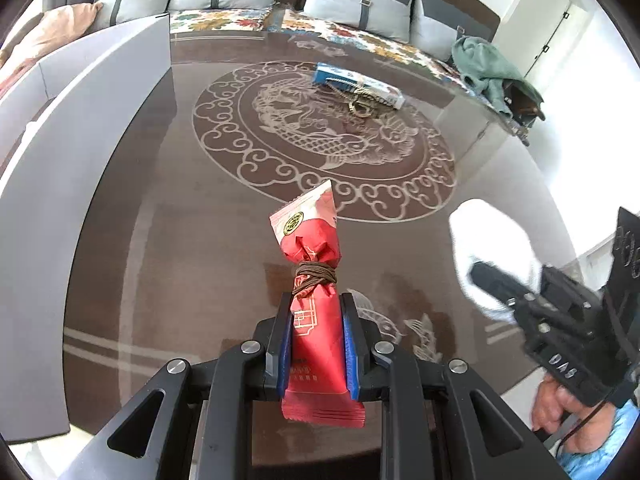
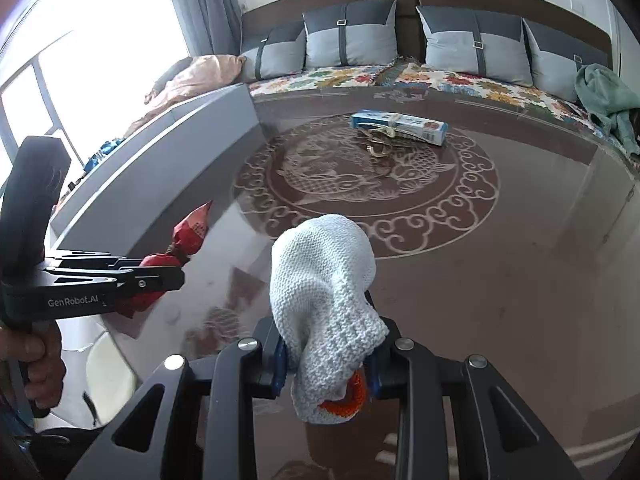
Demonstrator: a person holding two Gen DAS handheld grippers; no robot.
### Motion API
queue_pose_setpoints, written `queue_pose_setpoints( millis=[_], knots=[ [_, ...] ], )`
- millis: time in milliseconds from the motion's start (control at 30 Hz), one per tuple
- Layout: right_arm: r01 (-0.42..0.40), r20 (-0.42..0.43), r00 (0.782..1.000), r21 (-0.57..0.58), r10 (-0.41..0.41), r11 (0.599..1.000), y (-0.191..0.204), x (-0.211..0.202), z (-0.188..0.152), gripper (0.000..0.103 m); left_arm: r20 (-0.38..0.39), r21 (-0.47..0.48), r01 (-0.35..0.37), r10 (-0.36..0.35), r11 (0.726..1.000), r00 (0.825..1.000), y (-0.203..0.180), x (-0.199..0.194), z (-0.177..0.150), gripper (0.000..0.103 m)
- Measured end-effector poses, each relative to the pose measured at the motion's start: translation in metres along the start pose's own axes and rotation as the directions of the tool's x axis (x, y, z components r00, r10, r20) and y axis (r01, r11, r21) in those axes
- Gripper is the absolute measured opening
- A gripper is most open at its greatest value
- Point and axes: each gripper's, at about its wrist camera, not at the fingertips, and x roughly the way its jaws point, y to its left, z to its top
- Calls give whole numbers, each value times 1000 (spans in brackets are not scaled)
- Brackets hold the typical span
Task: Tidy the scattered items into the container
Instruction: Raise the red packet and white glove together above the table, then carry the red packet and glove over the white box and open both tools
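My left gripper [image 1: 316, 312] is shut on a red snack packet [image 1: 310, 280] with a brown hair tie wound round its middle; the packet hangs above the brown glass table [image 1: 180, 240]. In the right wrist view the same packet [image 2: 188, 236] sticks out of the left gripper [image 2: 176, 276] at the left. My right gripper [image 2: 326, 344] is shut on a white knitted sock with an orange cuff [image 2: 324, 280], lifted off the table. That sock [image 1: 492, 248] shows at the right of the left wrist view. The grey container [image 1: 80, 140] stands along the table's left side.
A blue and white box [image 1: 356, 84] with a gold chain [image 1: 360, 104] against it lies at the far middle of the table. Behind the table runs a sofa with grey cushions [image 2: 348, 40] and a green cloth [image 2: 608, 96]. A person's hand [image 1: 560, 412] holds the right gripper's handle.
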Motion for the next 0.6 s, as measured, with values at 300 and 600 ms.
queue_pose_setpoints(
  millis=[300, 600],
  knots=[
    [-41, -49, 998, 60, 44, 997, 27, 3, 3, 30, 78, -45, 78, -74, 996, 994, 12, -53, 0, 21],
    [-192, -47, 981, -57, 189, 980, 121, 19, 59, 30, 188, -250, 81, -34, 965, 982, 118, -121, 8, 21]
  ],
)
